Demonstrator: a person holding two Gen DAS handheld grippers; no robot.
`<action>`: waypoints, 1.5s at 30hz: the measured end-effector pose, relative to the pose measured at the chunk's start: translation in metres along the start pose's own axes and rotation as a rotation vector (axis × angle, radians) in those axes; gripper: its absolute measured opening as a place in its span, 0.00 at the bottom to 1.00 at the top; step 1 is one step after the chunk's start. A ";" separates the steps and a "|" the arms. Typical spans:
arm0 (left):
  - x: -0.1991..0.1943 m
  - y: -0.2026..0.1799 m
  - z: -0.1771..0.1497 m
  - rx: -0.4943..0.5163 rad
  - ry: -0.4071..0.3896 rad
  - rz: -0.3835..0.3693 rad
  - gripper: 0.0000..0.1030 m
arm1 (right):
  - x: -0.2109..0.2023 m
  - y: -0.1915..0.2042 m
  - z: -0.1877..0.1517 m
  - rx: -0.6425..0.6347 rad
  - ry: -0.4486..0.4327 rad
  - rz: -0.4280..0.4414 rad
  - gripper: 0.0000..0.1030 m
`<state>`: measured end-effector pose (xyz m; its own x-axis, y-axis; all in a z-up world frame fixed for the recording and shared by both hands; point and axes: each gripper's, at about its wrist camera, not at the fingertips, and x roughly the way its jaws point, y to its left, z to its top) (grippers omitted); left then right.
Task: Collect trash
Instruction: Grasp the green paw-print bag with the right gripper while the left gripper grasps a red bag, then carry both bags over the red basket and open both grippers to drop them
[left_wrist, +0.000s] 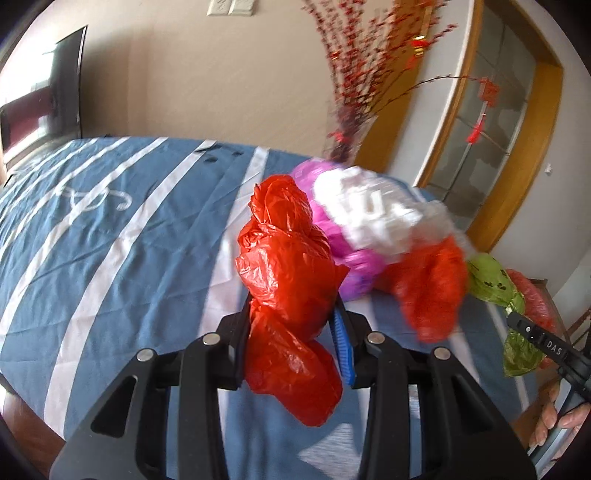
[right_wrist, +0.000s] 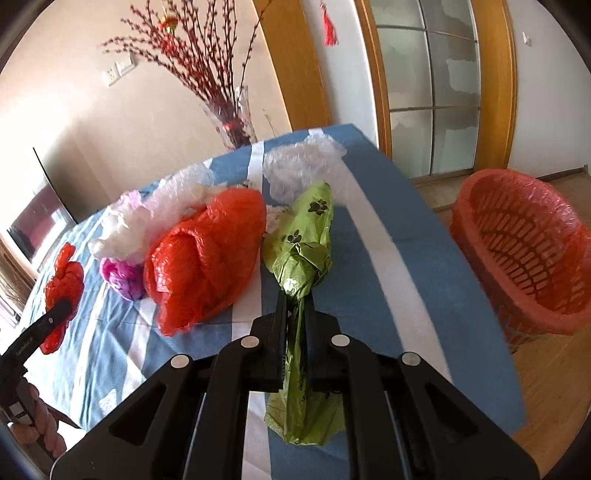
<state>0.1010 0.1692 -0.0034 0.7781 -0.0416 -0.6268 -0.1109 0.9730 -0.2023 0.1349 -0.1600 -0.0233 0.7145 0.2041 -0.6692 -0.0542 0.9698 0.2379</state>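
Left tool (left_wrist: 295, 321) grips a red bag (left_wrist: 288, 266), right tool (right_wrist: 297, 306) a green bag (right_wrist: 304, 254); basket (right_wrist: 524, 251) red-lined.

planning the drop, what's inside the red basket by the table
The red basket is lined with a thin red plastic bag; its slotted wall shows through and no trash is visible. Its near rim hides the bottom.
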 end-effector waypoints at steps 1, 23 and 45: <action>-0.004 -0.007 0.002 0.011 -0.009 -0.016 0.36 | -0.006 -0.002 0.001 0.002 -0.015 0.000 0.08; 0.054 -0.251 0.013 0.287 0.102 -0.443 0.36 | -0.072 -0.146 0.022 0.186 -0.208 -0.236 0.08; 0.143 -0.408 -0.014 0.441 0.271 -0.617 0.37 | -0.059 -0.239 0.035 0.355 -0.256 -0.310 0.08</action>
<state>0.2488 -0.2364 -0.0207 0.4361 -0.5998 -0.6709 0.5888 0.7540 -0.2913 0.1299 -0.4082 -0.0159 0.8093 -0.1667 -0.5633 0.3937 0.8656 0.3095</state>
